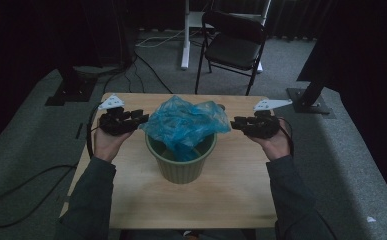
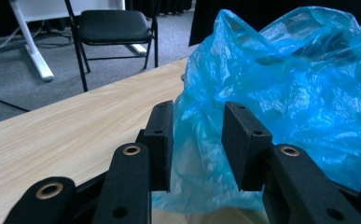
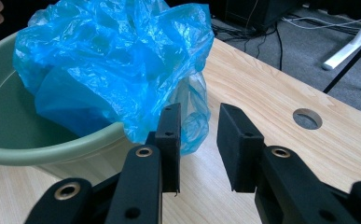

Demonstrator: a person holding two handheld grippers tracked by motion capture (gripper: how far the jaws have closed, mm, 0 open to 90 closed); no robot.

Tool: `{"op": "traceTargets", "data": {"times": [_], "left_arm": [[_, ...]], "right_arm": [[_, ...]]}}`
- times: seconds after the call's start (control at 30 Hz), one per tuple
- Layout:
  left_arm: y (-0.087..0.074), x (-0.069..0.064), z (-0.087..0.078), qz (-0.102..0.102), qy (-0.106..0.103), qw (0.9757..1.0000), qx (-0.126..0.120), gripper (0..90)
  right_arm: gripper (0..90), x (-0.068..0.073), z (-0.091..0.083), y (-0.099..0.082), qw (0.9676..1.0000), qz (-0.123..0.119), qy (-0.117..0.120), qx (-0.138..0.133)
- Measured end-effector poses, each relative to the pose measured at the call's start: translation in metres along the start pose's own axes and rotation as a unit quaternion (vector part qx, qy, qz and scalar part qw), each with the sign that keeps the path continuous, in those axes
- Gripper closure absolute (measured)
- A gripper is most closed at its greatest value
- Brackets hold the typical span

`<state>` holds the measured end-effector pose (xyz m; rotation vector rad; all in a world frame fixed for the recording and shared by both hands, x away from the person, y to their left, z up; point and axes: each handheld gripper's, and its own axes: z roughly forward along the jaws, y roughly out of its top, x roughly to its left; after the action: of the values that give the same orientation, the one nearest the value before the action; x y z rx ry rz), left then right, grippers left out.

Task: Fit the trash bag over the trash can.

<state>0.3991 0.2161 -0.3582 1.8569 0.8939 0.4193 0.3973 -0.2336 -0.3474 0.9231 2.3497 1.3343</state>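
A crumpled blue plastic bag sits in a green ribbed bin at the middle of the wooden table and billows out over its rim. My left gripper is at the bag's left edge, held in a hand. In the left gripper view its jaws stand apart, with the bag just beyond them and no pad pressing on it. My right gripper is at the bag's right edge. In the right gripper view it is open, beside a hanging fold of the bag and the bin.
A black folding chair stands on the grey carpet behind the table, next to a white stand leg. Cables trail across the floor at the left. A round hole pierces the tabletop near its far right edge.
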Motion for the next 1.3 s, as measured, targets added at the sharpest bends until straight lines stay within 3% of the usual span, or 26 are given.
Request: {"op": "traceTargets", "data": {"times": [0.17, 0.33, 0.4, 0.43, 0.47, 0.57, 0.6, 0.77, 0.8, 0.83, 0.9, 1.07, 1.3], "left_arm": [[0.004, 0.0, 0.01, -0.004, -0.014, 0.9998, 0.01, 62.7], [0.006, 0.0, 0.02, -0.007, -0.015, 0.9996, 0.024, 62.0], [0.005, 0.0, 0.023, -0.008, -0.013, 0.9995, 0.028, 64.4], [0.005, 0.0, 0.024, -0.008, -0.014, 0.9994, 0.03, 64.4], [0.005, 0.0, 0.025, -0.007, -0.014, 0.9994, 0.032, 67.7], [0.005, -0.002, 0.026, -0.003, -0.014, 0.9993, 0.035, 69.6], [0.005, -0.002, 0.026, -0.002, -0.012, 0.9993, 0.034, 74.6], [0.005, -0.005, 0.026, 0.005, -0.013, 0.9992, 0.037, 83.0], [0.005, -0.006, 0.025, 0.012, -0.011, 0.9991, 0.039, 85.6], [0.005, -0.006, 0.025, 0.012, -0.011, 0.9991, 0.039, 86.3], [0.005, -0.007, 0.024, 0.015, -0.009, 0.9992, 0.036, 88.1], [0.003, -0.01, 0.016, 0.015, -0.01, 0.9996, 0.023, 89.5], [-0.002, -0.014, 0.007, 0.014, -0.015, 0.9997, 0.016, 89.6]], "right_arm": [[69.7, -0.001, -0.005, -0.001, 1.0, -0.001, -0.002, -0.002], [69.6, -0.002, -0.011, -0.003, 1.0, 0.001, 0.002, -0.008], [67.3, 0.0, -0.012, -0.003, 0.9989, 0.013, 0.037, -0.026], [67.3, 0.0, -0.012, -0.003, 0.9989, 0.013, 0.037, -0.026], [65.4, 0.003, -0.012, -0.001, 0.9982, 0.013, 0.048, -0.033], [64.5, 0.004, -0.011, 0.0, 0.9982, 0.01, 0.048, -0.033], [63.1, 0.006, -0.008, 0.002, 0.9983, 0.007, 0.051, -0.028], [62.3, 0.008, 0.002, 0.002, 0.9981, 0.008, 0.059, -0.016], [62.2, 0.01, 0.009, 0.002, 0.997, 0.013, 0.075, -0.013], [62.2, 0.01, 0.009, 0.002, 0.997, 0.013, 0.075, -0.013], [64.2, 0.012, 0.014, 0.003, 0.997, 0.012, 0.077, -0.007], [80.7, 0.017, 0.017, 0.002, 0.9967, 0.0, 0.08, 0.004], [86.0, 0.025, 0.015, 0.0, 0.996, -0.017, 0.087, 0.015]]}}
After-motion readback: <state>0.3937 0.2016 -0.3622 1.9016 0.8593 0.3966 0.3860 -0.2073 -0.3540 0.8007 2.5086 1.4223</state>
